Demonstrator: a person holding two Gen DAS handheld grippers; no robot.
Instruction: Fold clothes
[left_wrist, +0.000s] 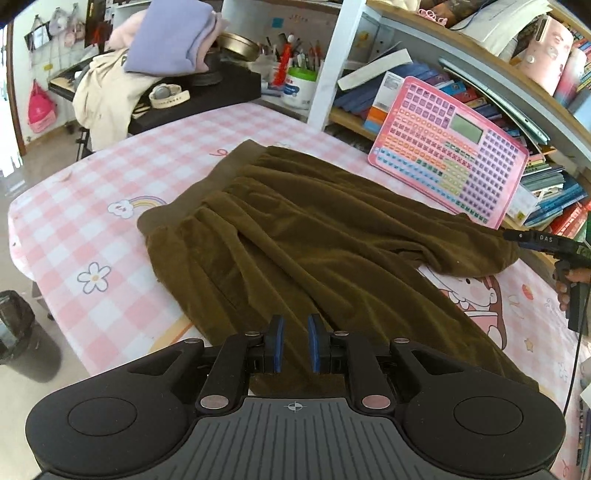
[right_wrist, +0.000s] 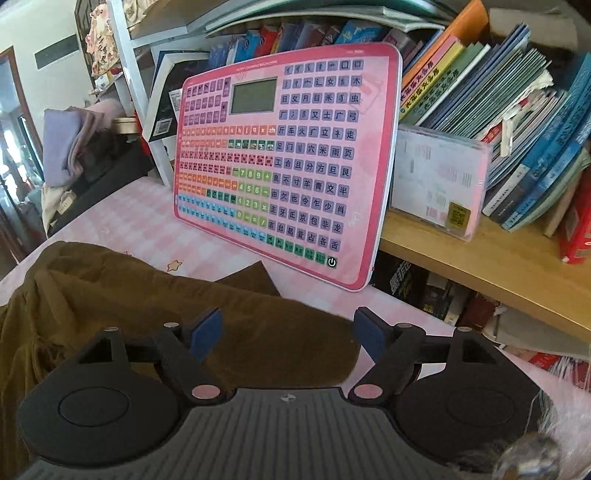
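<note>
Left gripper (left_wrist: 295, 341): pads a narrow gap apart, nothing visibly pinched, over the near hem of the skirt (left_wrist: 295, 236). The cloth passes below the pads; whether they touch it, cannot tell. Probably lined up on the hem to take it.

Right gripper (right_wrist: 288, 332): jaws wide, empty, above a rounded bulge of the same brown cloth at the skirt's right end. In the left view the hand (left_wrist: 565, 284) holds it at the table's right side, just beside that bulge.

The skirt lies spread on the pink checked cloth (left_wrist: 110, 173). Its elastic waistband (left_wrist: 207, 184) is on the far left and the hem is near. The right side is doubled over itself into a soft roll, so it looks partly folded or bunched; which one, cannot tell. This fits either a fold just laid down or a bunch waiting to be smoothed.

A pink keyboard toy (right_wrist: 288, 162) leans on the shelf (right_wrist: 480, 254) behind, near the skirt's far edge, and would be easy to knock.

Containers: a white tub (left_wrist: 301, 86) holds pens and scissors, and the shelf holds books (right_wrist: 517, 129) and a clear box (right_wrist: 439, 177). Folded purple clothes (left_wrist: 173, 37) are stacked far left.
</note>
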